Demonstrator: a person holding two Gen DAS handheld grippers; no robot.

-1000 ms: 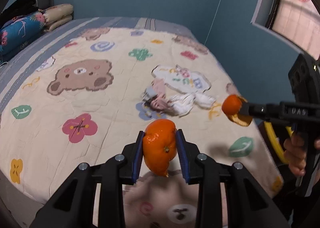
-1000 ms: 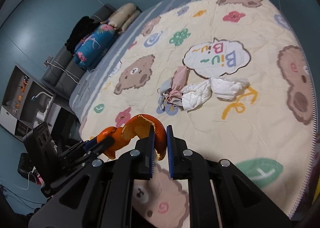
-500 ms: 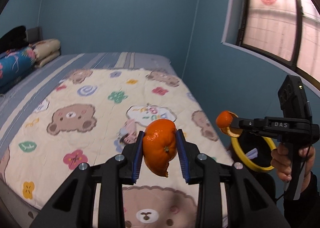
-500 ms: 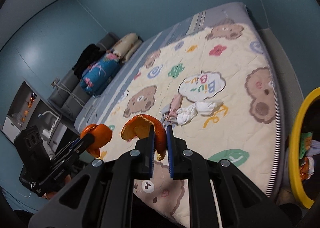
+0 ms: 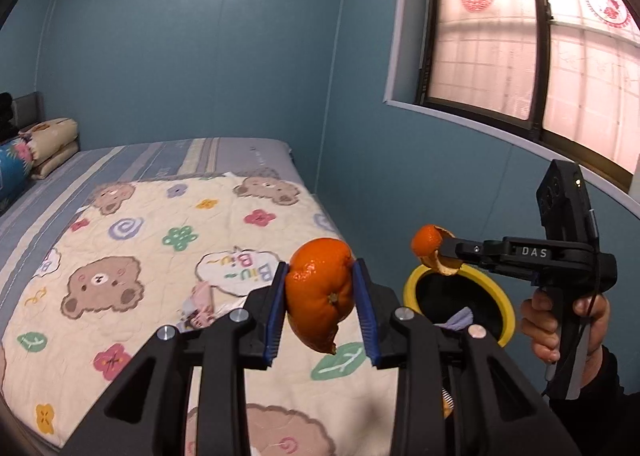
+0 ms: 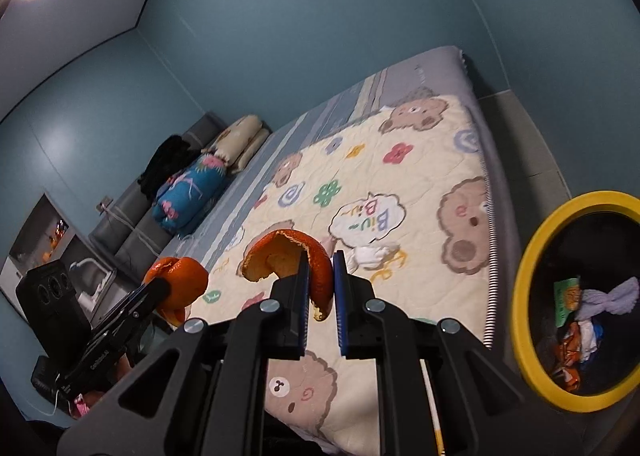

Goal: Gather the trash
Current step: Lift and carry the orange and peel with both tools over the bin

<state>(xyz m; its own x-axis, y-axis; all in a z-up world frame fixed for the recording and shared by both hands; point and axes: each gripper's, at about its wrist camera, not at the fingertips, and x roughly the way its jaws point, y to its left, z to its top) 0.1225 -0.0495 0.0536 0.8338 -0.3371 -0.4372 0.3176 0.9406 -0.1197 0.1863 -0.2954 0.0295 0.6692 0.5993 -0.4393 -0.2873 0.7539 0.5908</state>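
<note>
Left gripper (image 5: 320,298), black frame with blue ribbed pads: jaws part-open and pressed on a rounded orange mandarin peel (image 5: 319,296), stem scar facing the camera, a torn tip hanging below the pads. Right gripper (image 6: 321,288), same make: jaws nearly closed, pinching the edge of a cup-shaped orange peel piece (image 6: 286,258) whose pale inner side arches up and to the left of the jaws. From the left wrist view that right gripper is seen from the side, a hand (image 5: 560,330) on its handle, its peel held above the rim of a round yellow-rimmed black trash bin (image 5: 500,296). From the right wrist view the bin lies to the right of the jaws and lower, holding crumpled wrappers and a lilac scrap. Beyond both pairs of jaws: bed with cream quilted cover printed with bears and flowers (image 5: 140,240); on it, ahead of the jaws, a small heap of crumpled white and pink trash (image 6: 370,254), partly hidden by the fingers in both views. Far end of the bed: folded beige bedding (image 6: 240,137) and a blue floral bundle (image 6: 188,195). Walls teal; window with pink-lit panes (image 5: 520,27) above the right gripper.
</note>
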